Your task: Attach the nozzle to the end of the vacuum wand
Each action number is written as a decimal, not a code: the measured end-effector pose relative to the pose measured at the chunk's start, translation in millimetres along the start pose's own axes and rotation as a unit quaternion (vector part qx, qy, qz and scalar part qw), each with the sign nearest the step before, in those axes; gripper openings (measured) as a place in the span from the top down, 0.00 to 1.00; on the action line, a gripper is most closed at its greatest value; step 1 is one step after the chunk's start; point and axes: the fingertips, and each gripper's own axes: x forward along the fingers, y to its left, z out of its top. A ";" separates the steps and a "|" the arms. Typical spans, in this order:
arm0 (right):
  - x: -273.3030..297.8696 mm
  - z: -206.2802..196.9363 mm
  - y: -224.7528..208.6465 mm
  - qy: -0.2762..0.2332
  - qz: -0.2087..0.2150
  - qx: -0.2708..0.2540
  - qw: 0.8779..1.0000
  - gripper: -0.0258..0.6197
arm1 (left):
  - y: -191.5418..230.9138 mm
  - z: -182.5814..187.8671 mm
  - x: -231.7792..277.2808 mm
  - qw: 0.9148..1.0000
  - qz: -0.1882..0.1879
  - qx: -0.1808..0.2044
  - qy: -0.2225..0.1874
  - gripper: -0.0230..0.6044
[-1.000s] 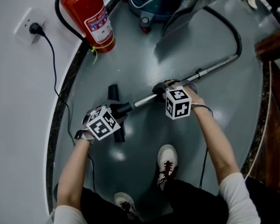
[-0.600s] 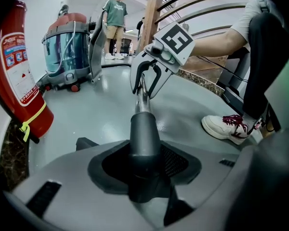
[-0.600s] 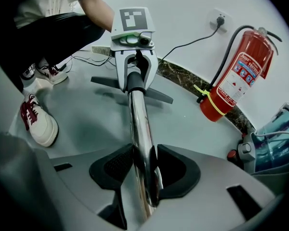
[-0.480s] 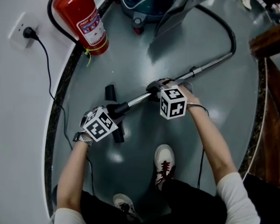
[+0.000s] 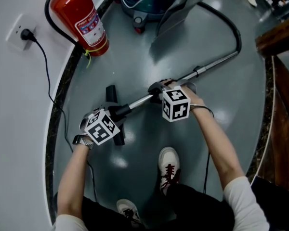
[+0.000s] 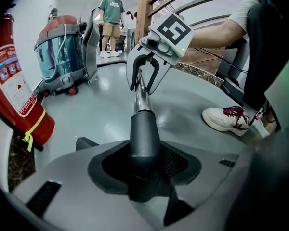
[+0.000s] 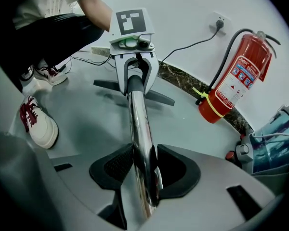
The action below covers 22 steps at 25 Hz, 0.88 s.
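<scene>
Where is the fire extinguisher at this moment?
In the head view the fire extinguisher stands at the upper left, at the foot of the curved wall, between the wall socket on its left and the vacuum cleaner on its right.

A shiny silver wand [image 7: 138, 124] is seen between the right jaws and a dark grey nozzle neck [image 6: 144, 138] between the left jaws. Beyond the right jaws, a red extinguisher [image 7: 233, 81] is banded in yellow.
</scene>
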 end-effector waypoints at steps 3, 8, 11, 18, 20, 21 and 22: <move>1.8 -0.1 0.9 0.003 0.000 -0.002 1.000 0.70 | -1.2 2.9 -0.9 1.000 -0.005 -0.001 -0.012 0.68; 0.3 1.9 -1.3 0.000 -0.005 -0.001 1.000 0.70 | 2.3 6.9 -6.6 1.000 -0.017 -0.013 -0.020 0.68; 0.6 1.9 -2.4 0.008 -0.008 -0.012 1.000 0.70 | 3.6 8.0 -8.1 0.999 -0.028 -0.019 -0.018 0.68; 3.0 4.9 -0.1 0.011 -0.015 -0.009 1.000 0.70 | 3.5 7.3 -6.3 0.999 -0.032 -0.039 -0.013 0.68; 4.1 5.0 0.1 0.013 -0.013 -0.010 1.000 0.71 | 4.4 6.3 -3.5 1.000 -0.008 -0.011 -0.006 0.68; 5.0 4.9 0.6 0.014 -0.012 -0.010 1.000 0.71 | 5.1 5.2 -2.1 1.000 0.008 0.010 0.002 0.68; 6.0 4.8 1.3 0.015 -0.010 -0.010 1.000 0.71 | 6.1 3.9 -1.5 0.999 0.026 0.033 0.012 0.68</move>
